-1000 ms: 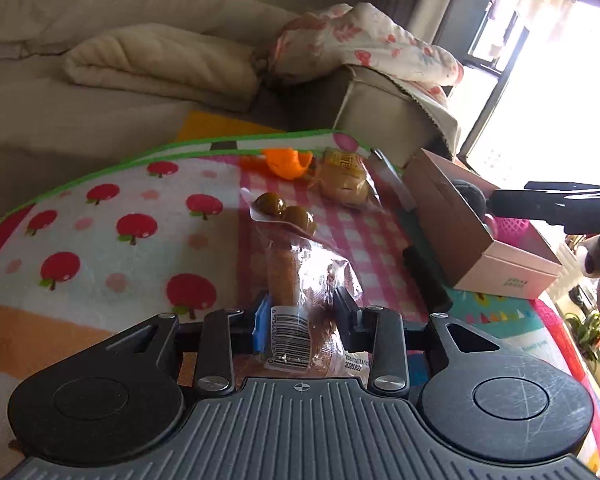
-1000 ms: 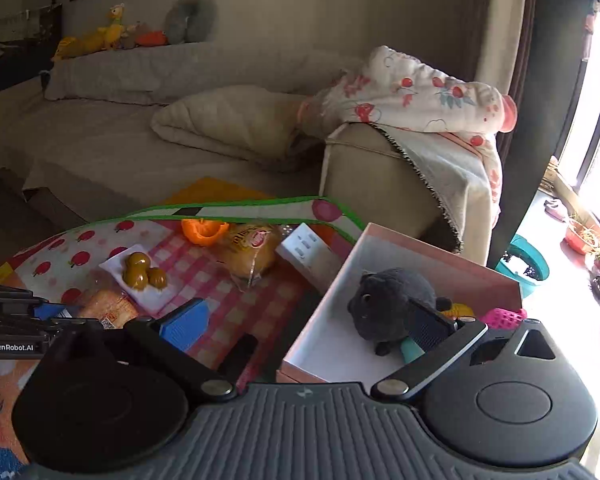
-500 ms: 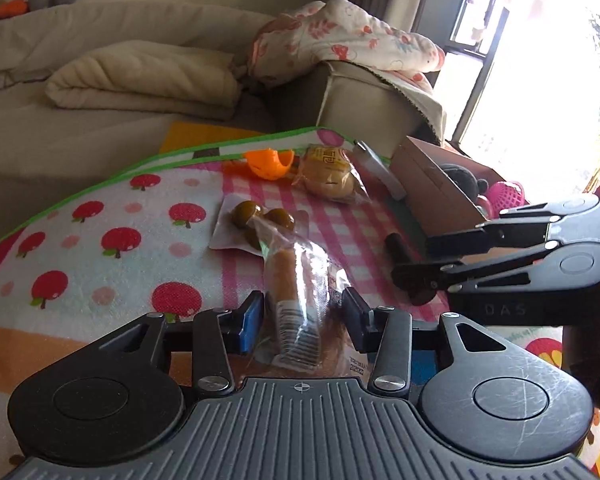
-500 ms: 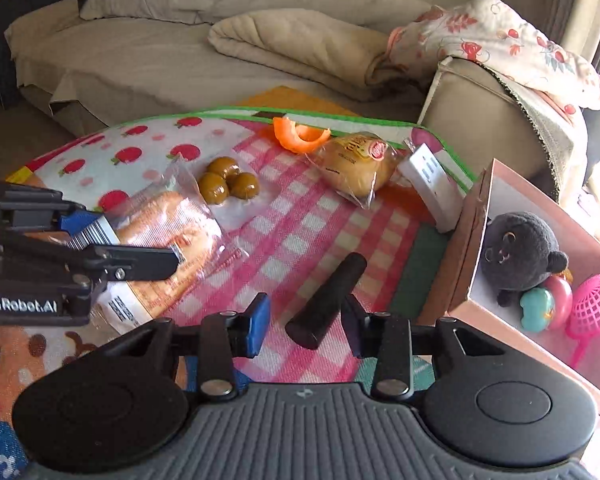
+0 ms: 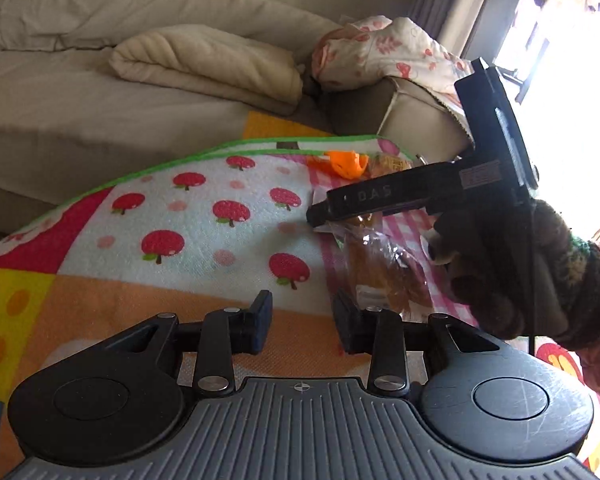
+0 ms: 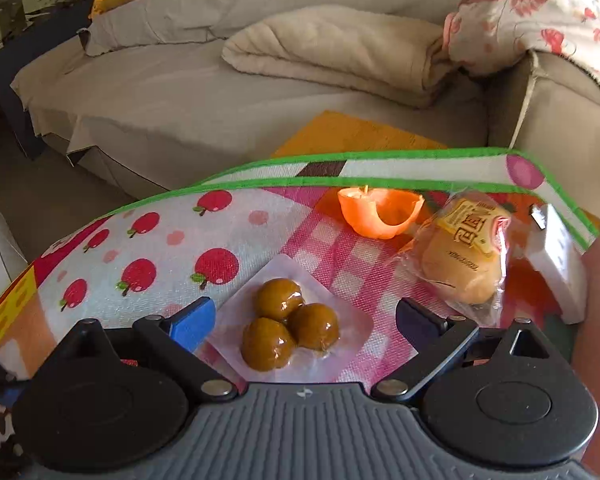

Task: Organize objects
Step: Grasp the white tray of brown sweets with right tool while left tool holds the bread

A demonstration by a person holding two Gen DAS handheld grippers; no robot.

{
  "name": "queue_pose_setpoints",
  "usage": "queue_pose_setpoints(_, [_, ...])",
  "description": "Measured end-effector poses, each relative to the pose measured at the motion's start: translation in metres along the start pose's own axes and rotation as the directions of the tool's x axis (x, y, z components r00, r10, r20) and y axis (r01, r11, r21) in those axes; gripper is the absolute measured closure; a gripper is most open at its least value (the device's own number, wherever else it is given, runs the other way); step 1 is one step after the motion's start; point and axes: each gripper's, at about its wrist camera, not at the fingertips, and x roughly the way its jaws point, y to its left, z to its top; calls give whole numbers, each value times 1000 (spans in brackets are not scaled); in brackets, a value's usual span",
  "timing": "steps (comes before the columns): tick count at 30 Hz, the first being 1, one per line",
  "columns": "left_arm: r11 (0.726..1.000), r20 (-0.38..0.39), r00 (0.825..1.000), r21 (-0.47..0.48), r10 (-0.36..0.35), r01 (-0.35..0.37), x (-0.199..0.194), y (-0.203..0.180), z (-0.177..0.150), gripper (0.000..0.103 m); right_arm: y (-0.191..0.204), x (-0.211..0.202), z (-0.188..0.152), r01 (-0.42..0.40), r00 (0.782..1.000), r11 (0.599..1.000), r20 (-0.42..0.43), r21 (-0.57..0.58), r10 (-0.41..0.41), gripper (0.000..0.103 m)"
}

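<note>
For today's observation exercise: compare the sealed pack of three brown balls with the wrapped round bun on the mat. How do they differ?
The pack of brown balls holds three small glossy dark pieces in plain clear film; the bun is one larger pale piece under a yellow printed label. The pack lies flat between the open right gripper's fingers; the bun sits beyond them, beside the orange peel. Both are wrapped food lying on the mat.

Your mat (image 6: 148, 248) shows red apples on white, pink-white checks, green edging; three brown balls (image 6: 290, 334) in a clear pack; an orange cup (image 6: 376, 216); a golden bun (image 6: 464, 268) with a yellow label; a beige sofa (image 6: 220, 80).
</note>
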Motion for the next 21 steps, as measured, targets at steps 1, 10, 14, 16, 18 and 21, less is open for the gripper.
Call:
queue_pose_setpoints(1, [1000,2,1000,0,-8,8,-1,0,1,66,4,-1,-1,19,1000,999,14,-26,-19,10])
queue_pose_setpoints(10, [993,-35,993,42,-113,114,10,-30,-4,66,-18,-48,-45,77,997,995,-11,-65,-78,38])
queue_pose_setpoints(14, [984,-23,990,102,-142,144,2,-47,-4,66,-29,-93,-82,94,995,993,43,-68,-91,51])
queue_pose_setpoints(16, [973,-25,984,144,-176,178,-3,-56,-5,66,-36,-115,-96,93,994,994,60,-48,-90,71])
queue_pose_setpoints(18, [960,-41,983,211,-177,182,-4,-70,-8,66,-46,-134,-110,90,993,996,83,-18,-88,78])
queue_pose_setpoints(21, [935,-76,992,334,-99,119,6,-92,-17,65,-55,-153,-130,131,984,991,122,-27,-127,75])
